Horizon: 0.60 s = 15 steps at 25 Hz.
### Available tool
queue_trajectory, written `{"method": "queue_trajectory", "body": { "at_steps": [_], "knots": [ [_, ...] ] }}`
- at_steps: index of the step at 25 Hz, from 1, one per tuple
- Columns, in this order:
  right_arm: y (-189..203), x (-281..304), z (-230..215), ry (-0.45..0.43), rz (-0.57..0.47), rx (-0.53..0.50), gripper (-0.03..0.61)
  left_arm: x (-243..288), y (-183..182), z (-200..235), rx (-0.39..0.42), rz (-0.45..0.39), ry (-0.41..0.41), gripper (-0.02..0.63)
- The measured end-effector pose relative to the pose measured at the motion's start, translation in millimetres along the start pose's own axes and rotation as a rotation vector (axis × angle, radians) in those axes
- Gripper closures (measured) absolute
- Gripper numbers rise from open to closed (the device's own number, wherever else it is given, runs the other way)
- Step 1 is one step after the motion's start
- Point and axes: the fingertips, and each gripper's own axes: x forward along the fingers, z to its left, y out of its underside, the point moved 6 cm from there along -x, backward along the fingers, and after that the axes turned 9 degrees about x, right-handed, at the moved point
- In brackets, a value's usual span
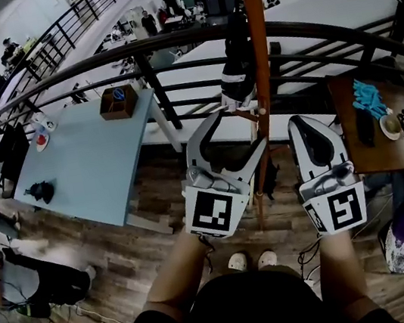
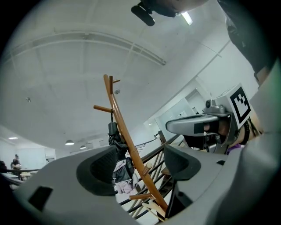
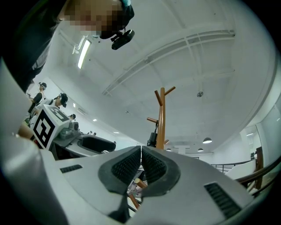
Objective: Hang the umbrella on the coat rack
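Head view: my left gripper has its jaws released and spread with nothing in them. The rack pole runs just past their tips, and the umbrella hangs on it above and beyond them. My right gripper, on the pole's other side, has its jaws clenched on nothing. Left gripper view: the left gripper pads stand wide apart. The rack slants up through the gap beyond them, and the umbrella hangs folded from an upper peg, beside the left pad in line of sight but not gripped. Right gripper view: the right gripper pads meet with no gap. The rack rises just right of their seam, and the umbrella is against it above the jaws. I judge the hanging done. The risk from here is pulling back carelessly: the open left jaws sit close to the pole, so a knock could rock the rack or swing the umbrella off its peg. Count: one umbrella, one rack, two grippers.
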Motion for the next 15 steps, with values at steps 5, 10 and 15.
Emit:
{"method": "queue_trajectory", "body": {
  "at_steps": [5,10,15],
  "knots": [
    [-4,-9,1,-0.003,-0.003,-0.01,0.548,-8,-14,-6,0.043,-0.027,0.005,0.27],
    [-4,-12,4,-0.01,0.0,-0.01,0.548,-12,-19,-8,0.044,-0.042,0.031,0.27],
    [-7,-15,8,-0.017,-0.006,-0.018,0.548,-17,-21,-9,0.057,-0.054,0.015,0.276]
  ]
}}
